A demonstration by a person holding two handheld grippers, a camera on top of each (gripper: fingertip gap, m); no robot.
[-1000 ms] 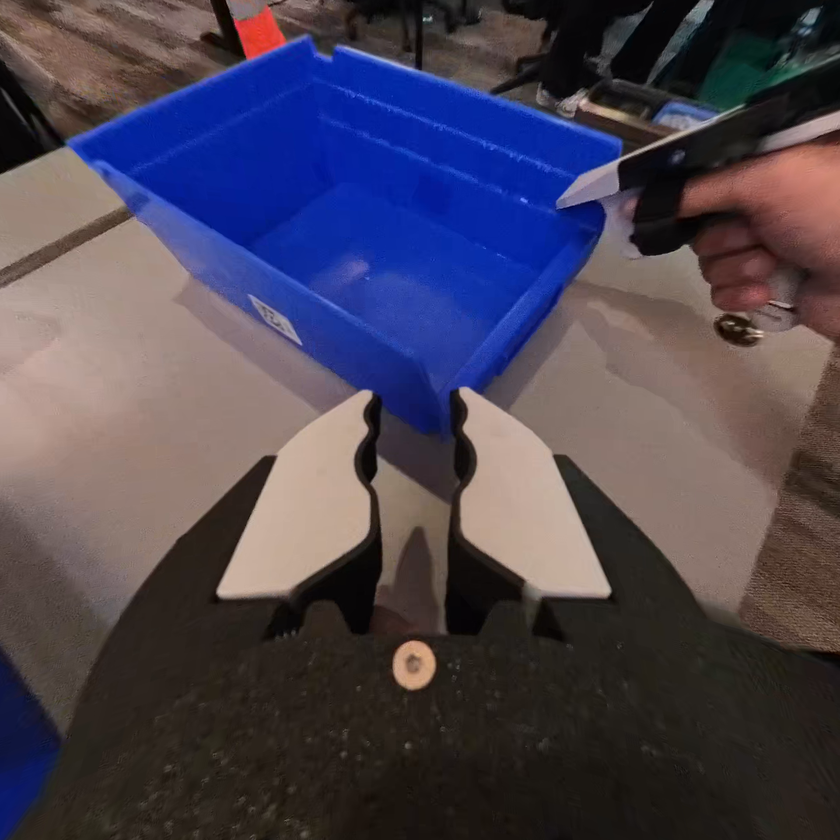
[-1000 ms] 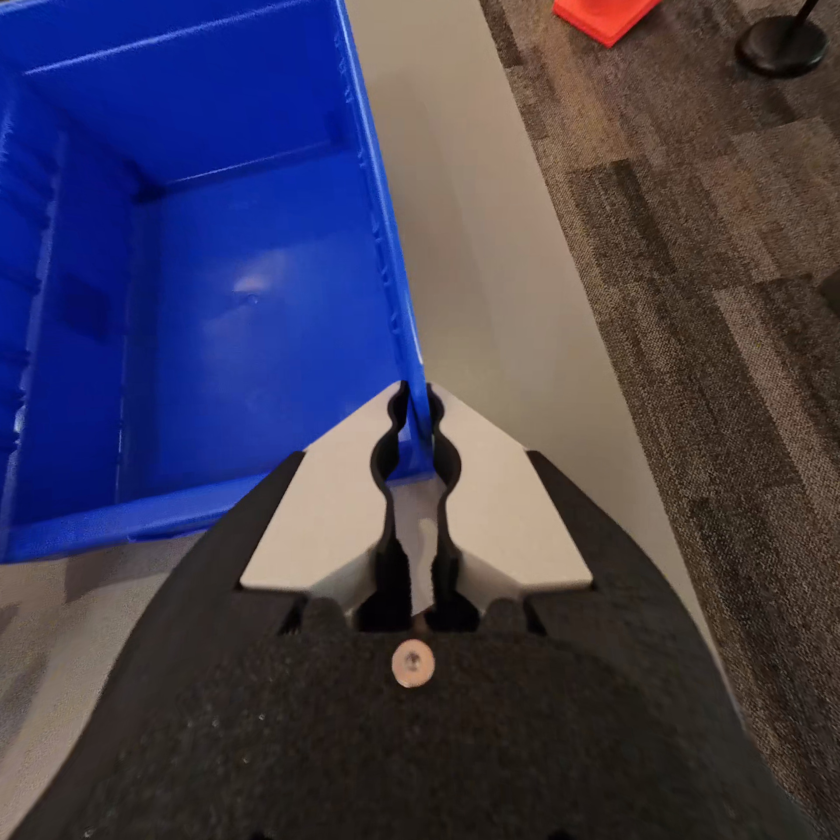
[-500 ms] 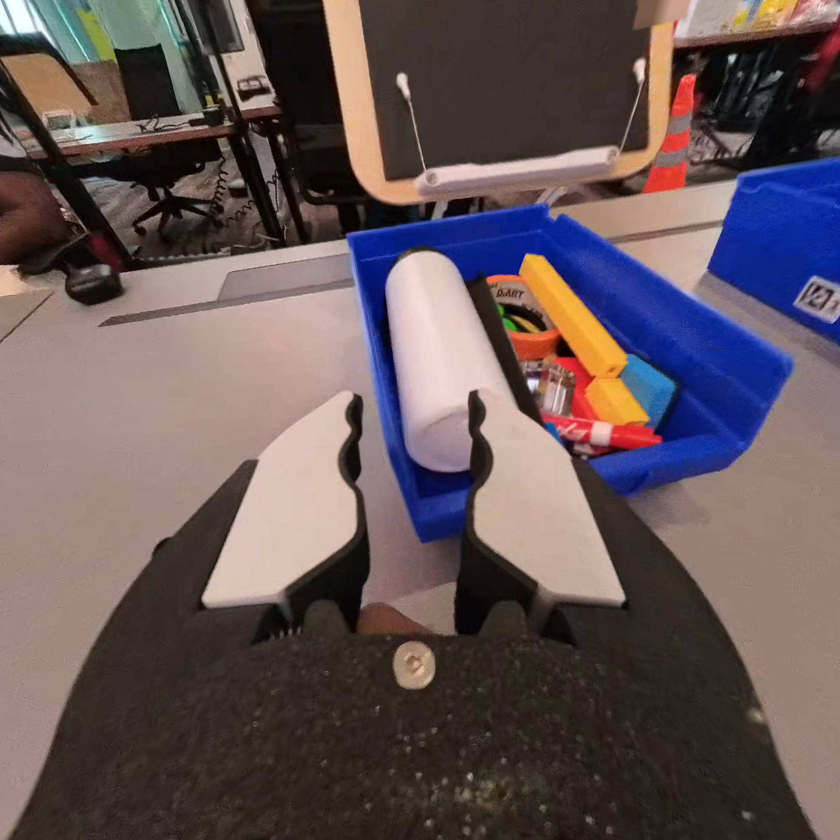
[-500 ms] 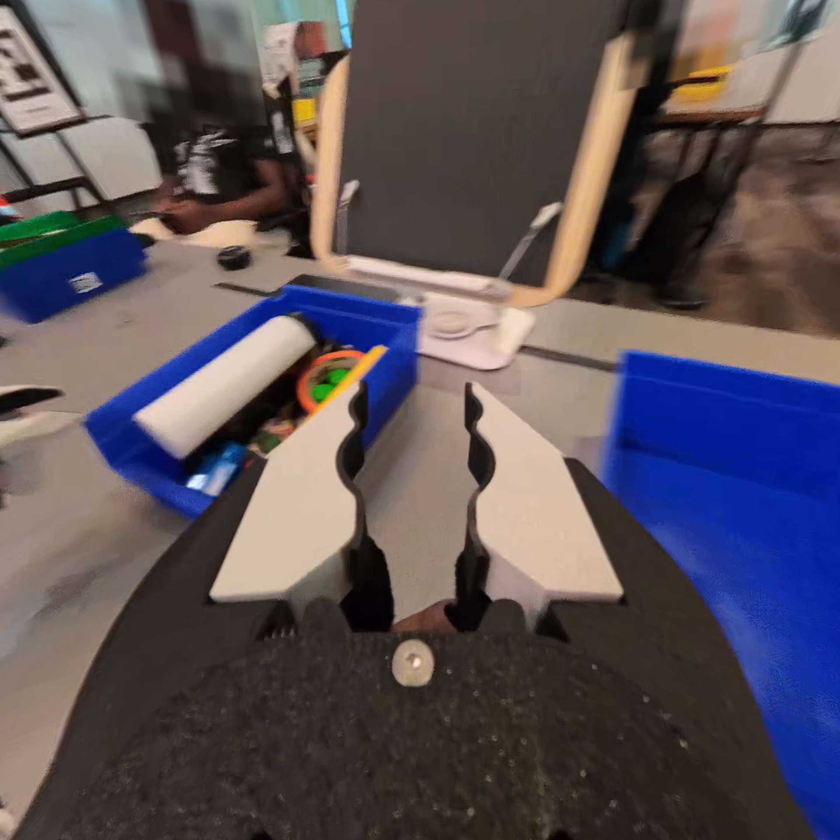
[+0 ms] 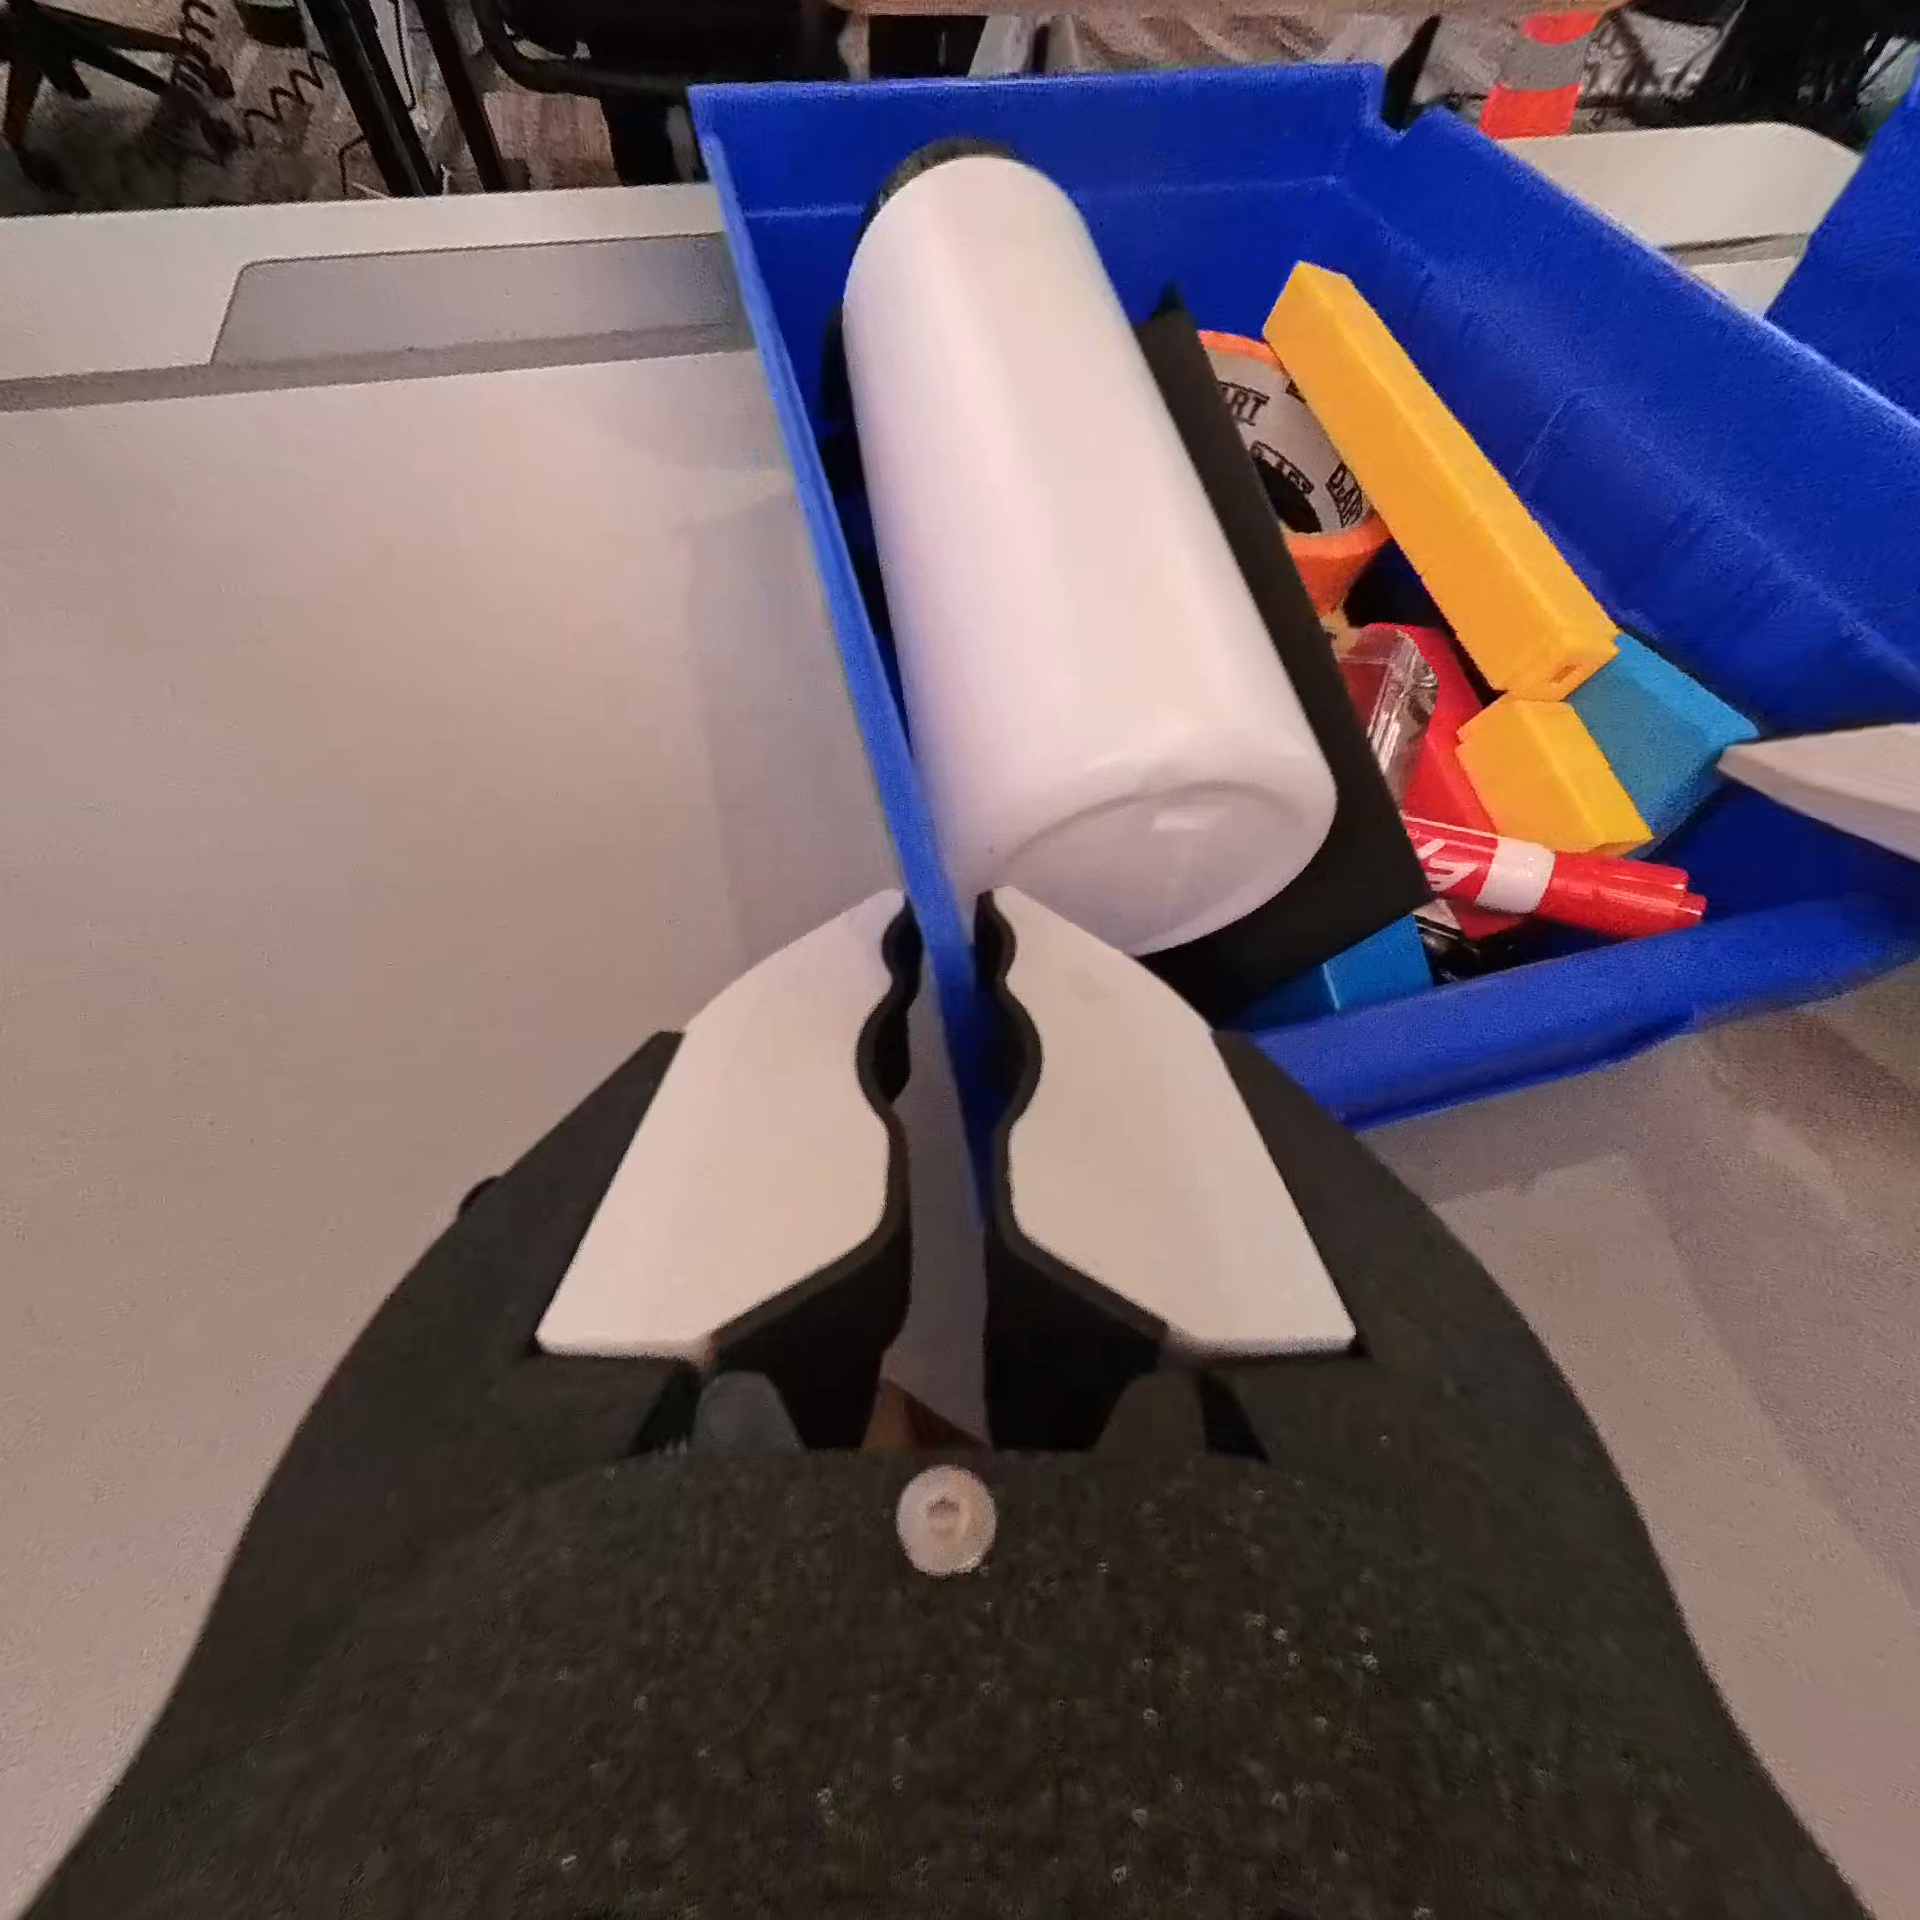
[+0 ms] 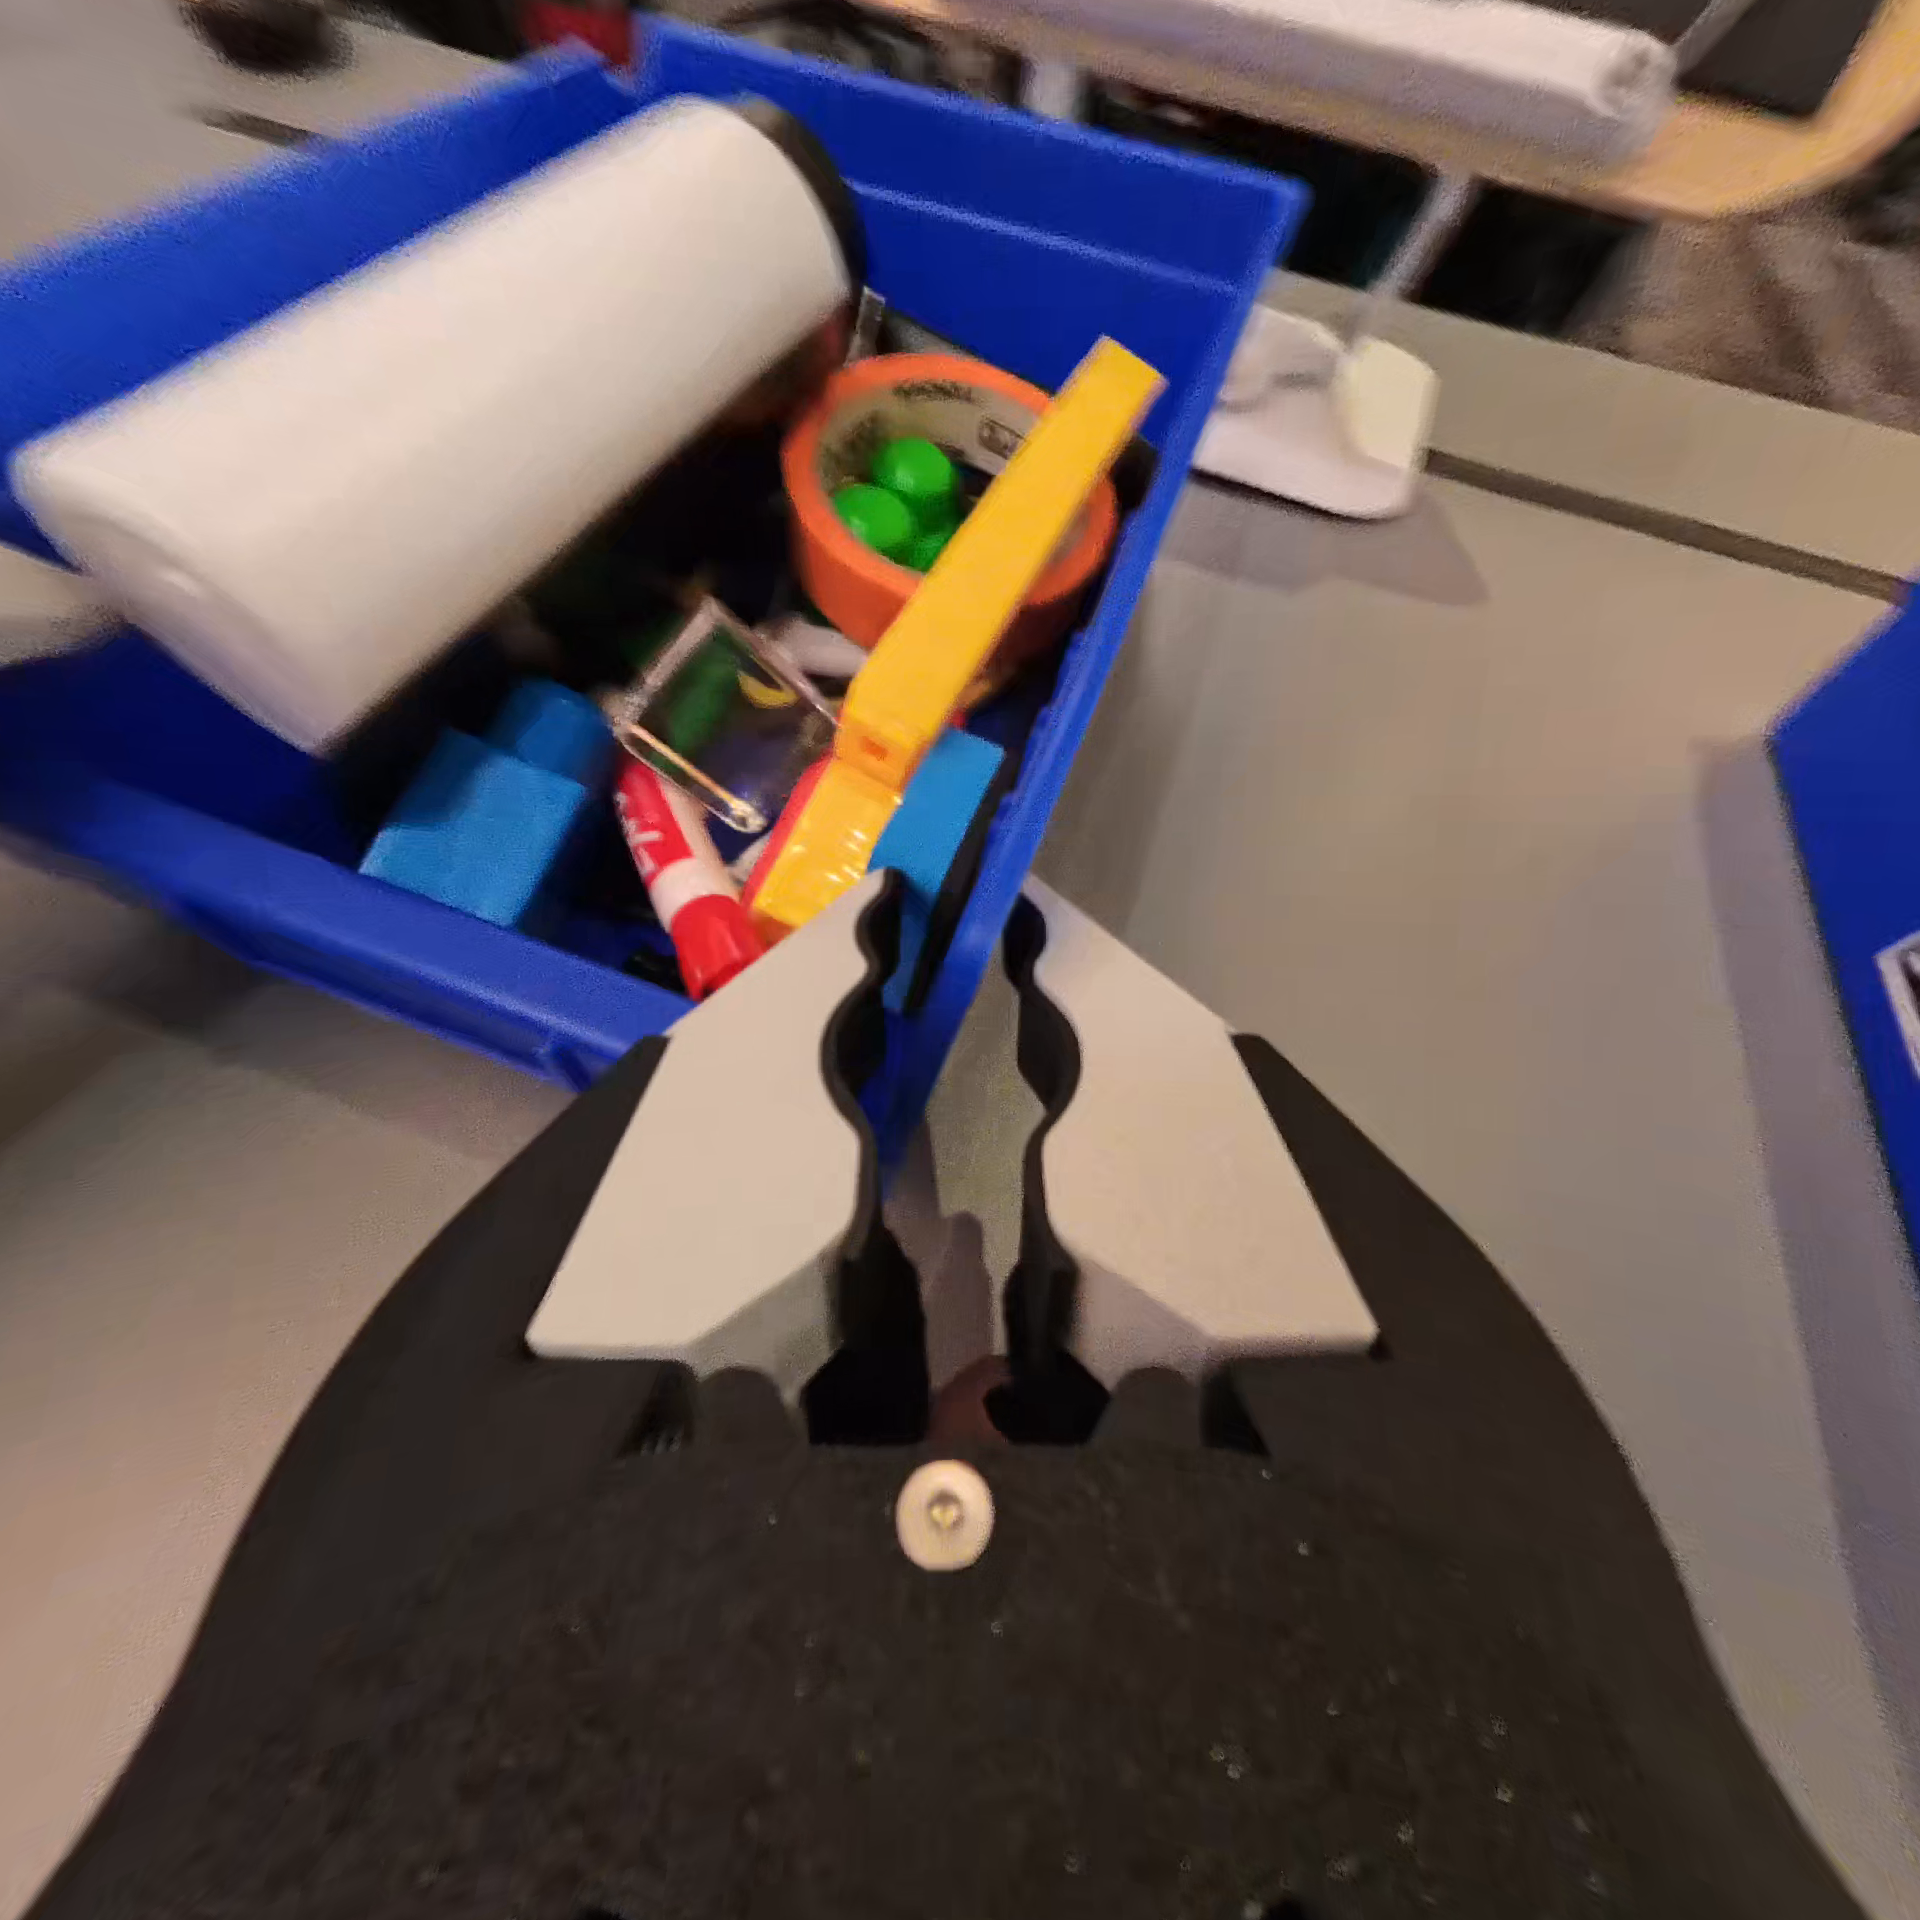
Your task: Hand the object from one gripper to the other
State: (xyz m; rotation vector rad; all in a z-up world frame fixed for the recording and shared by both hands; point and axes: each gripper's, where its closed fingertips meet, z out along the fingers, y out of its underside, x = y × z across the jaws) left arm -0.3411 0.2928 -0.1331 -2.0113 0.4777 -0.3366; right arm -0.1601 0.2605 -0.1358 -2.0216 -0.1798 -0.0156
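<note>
A blue bin point(image 5: 1621, 436) holds a white cylinder point(image 5: 1060, 540), an orange tape roll point(image 5: 1299, 457), a long yellow bar point(image 5: 1434, 488), a red marker point(image 5: 1538, 883) and blue blocks. My left gripper point(image 5: 940, 920) is shut on the bin's left wall near the front corner. My right gripper point(image 6: 951, 904) straddles the bin's point(image 6: 1039, 208) right wall near its front corner, with the jaws a little apart and a gap showing beside the wall. One right finger point(image 5: 1829, 790) shows at the right edge of the left wrist view. The right wrist view is blurred.
A second blue bin point(image 6: 1860, 852) stands to the right on the grey table point(image 5: 416, 727). A white stand base point(image 6: 1320, 447) sits behind the full bin. An orange cone point(image 5: 1538, 73) and chair legs stand on the floor beyond the table. My hands' fingertips stand some 20 centimeters from each other.
Both grippers left the empty bin, swung over and closed in on the full bin. The left has shut on its left wall. The right now straddles its right wall, jaws narrower than before.
</note>
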